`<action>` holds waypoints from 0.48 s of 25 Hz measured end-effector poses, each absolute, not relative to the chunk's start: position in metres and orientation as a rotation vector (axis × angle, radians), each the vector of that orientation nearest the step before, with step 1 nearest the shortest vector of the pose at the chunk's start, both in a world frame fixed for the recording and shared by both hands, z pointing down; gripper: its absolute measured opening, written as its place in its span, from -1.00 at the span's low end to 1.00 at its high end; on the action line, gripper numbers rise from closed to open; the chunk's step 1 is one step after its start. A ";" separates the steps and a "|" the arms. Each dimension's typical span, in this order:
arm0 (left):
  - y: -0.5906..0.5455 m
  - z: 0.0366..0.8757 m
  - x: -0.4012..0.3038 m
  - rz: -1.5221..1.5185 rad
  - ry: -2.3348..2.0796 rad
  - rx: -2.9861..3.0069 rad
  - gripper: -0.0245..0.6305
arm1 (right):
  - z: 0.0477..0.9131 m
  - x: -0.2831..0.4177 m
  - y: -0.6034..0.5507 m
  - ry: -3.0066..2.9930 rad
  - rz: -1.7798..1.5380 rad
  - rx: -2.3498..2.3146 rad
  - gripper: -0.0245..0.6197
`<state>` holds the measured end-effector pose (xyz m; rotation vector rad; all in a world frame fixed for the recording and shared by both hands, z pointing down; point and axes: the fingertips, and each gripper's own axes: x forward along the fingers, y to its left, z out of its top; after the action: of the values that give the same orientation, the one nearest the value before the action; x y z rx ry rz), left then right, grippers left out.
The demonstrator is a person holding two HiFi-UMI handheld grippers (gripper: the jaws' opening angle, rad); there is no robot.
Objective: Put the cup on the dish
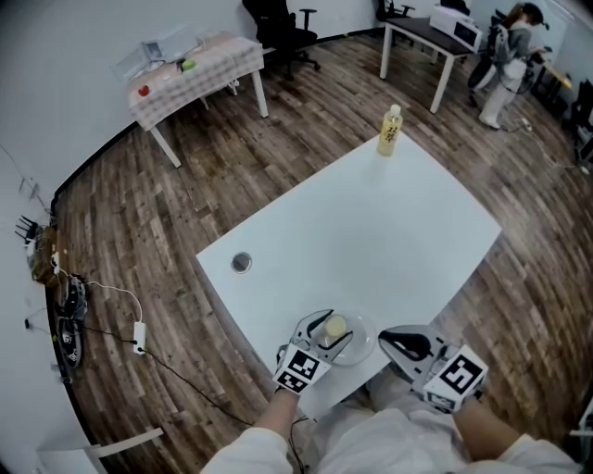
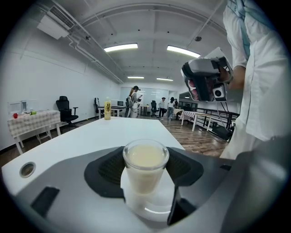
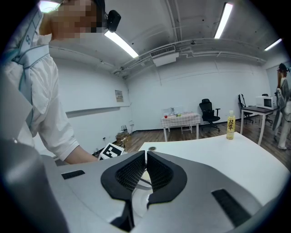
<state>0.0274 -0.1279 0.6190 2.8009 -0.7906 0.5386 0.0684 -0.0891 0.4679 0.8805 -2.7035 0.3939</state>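
Observation:
A small clear cup (image 1: 335, 326) of milky liquid stands upright on a white dish (image 1: 363, 348) at the near edge of the white table (image 1: 371, 222). My left gripper (image 1: 331, 330) is shut on the cup. In the left gripper view the cup (image 2: 145, 166) sits between the two dark pads, on the dish (image 2: 157, 208). My right gripper (image 1: 395, 342) hovers just right of the dish, off the table's near edge, shut and holding nothing. In the right gripper view its jaws (image 3: 145, 157) meet with only a slit between them.
A yellow-labelled bottle (image 1: 390, 130) stands at the table's far edge. A round cable hole (image 1: 241, 263) is near the left corner. Beyond are a checkered table (image 1: 195, 69), an office chair (image 1: 278, 28), a desk and a person (image 1: 505, 56).

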 end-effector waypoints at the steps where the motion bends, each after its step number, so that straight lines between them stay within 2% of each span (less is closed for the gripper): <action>1: -0.125 0.621 0.031 0.545 -0.775 2.806 -0.11 | 0.469 0.069 -0.089 -2.706 0.394 0.881 -0.82; 12: -0.102 0.645 0.049 0.620 -0.699 2.827 -0.11 | 0.473 0.077 -0.085 -2.687 0.412 0.902 -0.82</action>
<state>0.0491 -0.1022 0.6450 2.8272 -0.6994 0.6203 0.0773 -0.0848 0.4735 0.9022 -2.6873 0.4123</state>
